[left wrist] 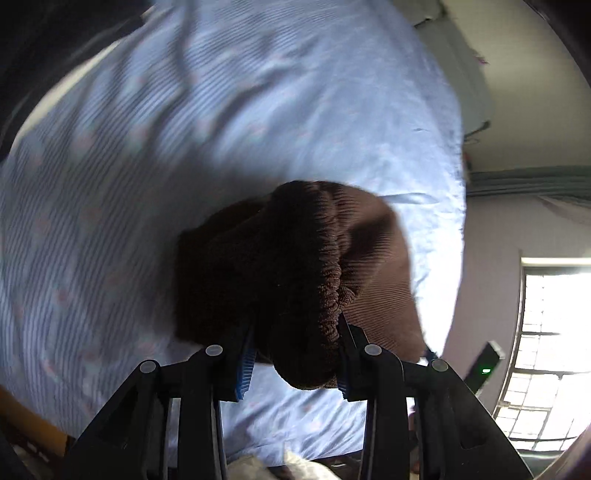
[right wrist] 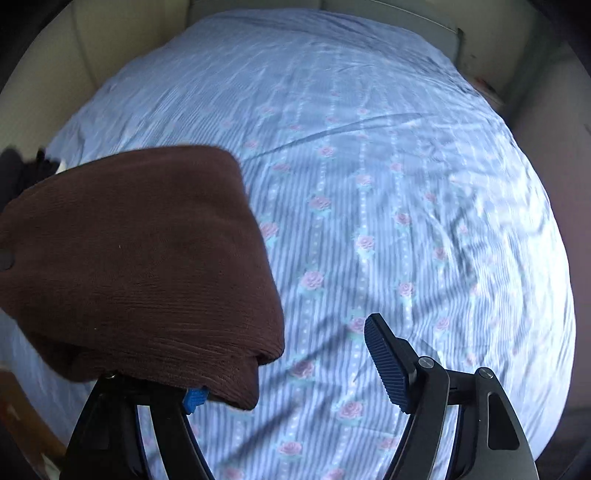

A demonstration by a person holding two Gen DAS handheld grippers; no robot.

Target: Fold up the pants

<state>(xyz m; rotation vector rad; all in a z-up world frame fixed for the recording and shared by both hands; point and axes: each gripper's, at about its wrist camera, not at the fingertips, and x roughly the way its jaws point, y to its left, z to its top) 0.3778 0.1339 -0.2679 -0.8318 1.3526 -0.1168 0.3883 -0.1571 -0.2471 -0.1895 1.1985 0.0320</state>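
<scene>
The dark brown corduroy pants (left wrist: 295, 266) are bunched into a folded bundle over the blue striped bed sheet (left wrist: 184, 129). My left gripper (left wrist: 295, 354) is shut on the pants at the gathered elastic waistband, which fills the gap between its fingers. In the right wrist view the pants (right wrist: 140, 251) hang at the left and drape over the left finger. My right gripper (right wrist: 284, 373) is open; its right finger (right wrist: 388, 365) stands free above the sheet (right wrist: 369, 184). No cloth is between its pads.
The bed fills both views, with pink rose print on the sheet. A wall and a bright window (left wrist: 543, 350) lie to the right of the bed in the left wrist view. Cream walls border the far bed edge (right wrist: 258, 7). Dark clothing (right wrist: 26, 170) lies at the left.
</scene>
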